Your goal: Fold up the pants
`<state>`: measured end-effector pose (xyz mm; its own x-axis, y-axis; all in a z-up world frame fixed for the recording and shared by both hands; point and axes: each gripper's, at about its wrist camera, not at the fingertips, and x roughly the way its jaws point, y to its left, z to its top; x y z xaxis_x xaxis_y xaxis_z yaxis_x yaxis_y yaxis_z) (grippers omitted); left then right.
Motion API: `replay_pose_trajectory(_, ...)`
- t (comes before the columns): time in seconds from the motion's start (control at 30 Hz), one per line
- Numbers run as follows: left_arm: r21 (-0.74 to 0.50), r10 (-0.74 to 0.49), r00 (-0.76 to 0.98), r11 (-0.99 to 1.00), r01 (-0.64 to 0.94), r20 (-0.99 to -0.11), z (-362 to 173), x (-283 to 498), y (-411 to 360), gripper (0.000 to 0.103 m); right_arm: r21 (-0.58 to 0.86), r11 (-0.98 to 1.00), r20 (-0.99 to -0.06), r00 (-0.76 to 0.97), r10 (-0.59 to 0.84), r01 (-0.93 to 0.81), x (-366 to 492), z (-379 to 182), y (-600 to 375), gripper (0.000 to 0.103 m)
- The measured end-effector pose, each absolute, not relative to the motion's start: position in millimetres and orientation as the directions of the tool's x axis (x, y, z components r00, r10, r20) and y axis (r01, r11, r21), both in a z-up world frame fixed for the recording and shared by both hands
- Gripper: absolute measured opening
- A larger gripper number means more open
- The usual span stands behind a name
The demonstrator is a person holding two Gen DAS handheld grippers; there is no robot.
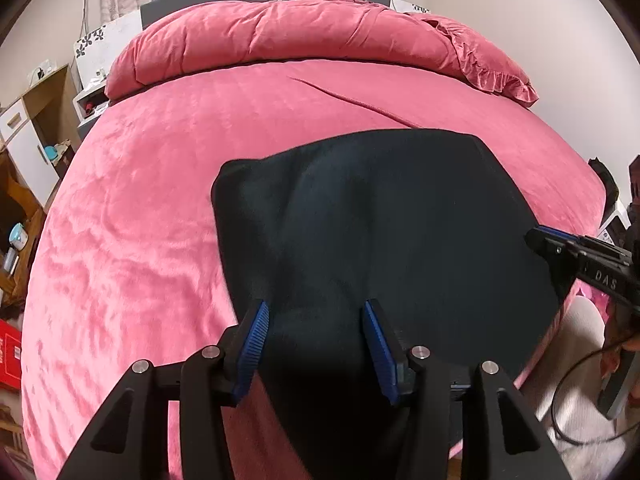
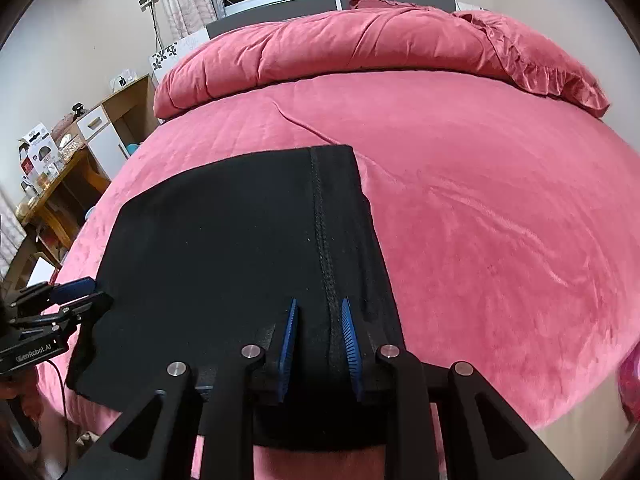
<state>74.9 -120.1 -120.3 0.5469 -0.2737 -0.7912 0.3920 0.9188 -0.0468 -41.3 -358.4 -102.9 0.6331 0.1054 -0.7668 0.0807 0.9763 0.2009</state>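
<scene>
Black pants (image 2: 240, 264) lie folded at lower centre on the pink bed (image 2: 500, 220), long axis running up-frame from both grippers: left gripper (image 1: 316, 312) wide open, right gripper (image 2: 320, 312) narrowly parted astride the seam, neither pinching cloth.

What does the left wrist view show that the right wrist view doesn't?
Left wrist only: the left gripper head-on, fingers wide apart with black cloth between them, and a red box on the floor at left. Right wrist only: the stitched seam running down the pants, sitting between the right gripper's narrowly parted fingers. Both: the folded black pants on the pink bed, the rolled duvet, and the window.
</scene>
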Motion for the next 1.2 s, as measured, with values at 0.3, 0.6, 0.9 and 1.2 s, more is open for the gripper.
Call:
replay_pose_trajectory(0.3, -0.221, -0.367, 0.489, 0.917, 0.331, -0.791, -133, 57, -70, 0.067, 0.206, 0.974, -0.773, 0.626, 0.104, 0.093, -48, -99, -361, 0.025)
replay_pose_trajectory(0.6, -0.502, -0.591, 0.339, 0.804, 0.319, -0.732, -148, 65, -52, 0.067, 0.258, 0.961, -0.778, 0.611, 0.146, 0.098, -43, -104, -374, 0.064)
replay_pose_trajectory(0.9, -0.643, -0.699, 0.174, 0.709, 0.289, -0.693, -166, 83, -52, 0.071, 0.574, 0.804, -0.740, 0.517, 0.429, 0.155, -30, -142, -423, 0.073)
replay_pose_trajectory(1.2, -0.670, -0.716, 0.080, 0.682, 0.295, -0.694, -180, 98, -61, 0.071, 0.679, 0.723, -0.683, 0.471, 0.558, 0.129, -22, -162, -429, 0.079)
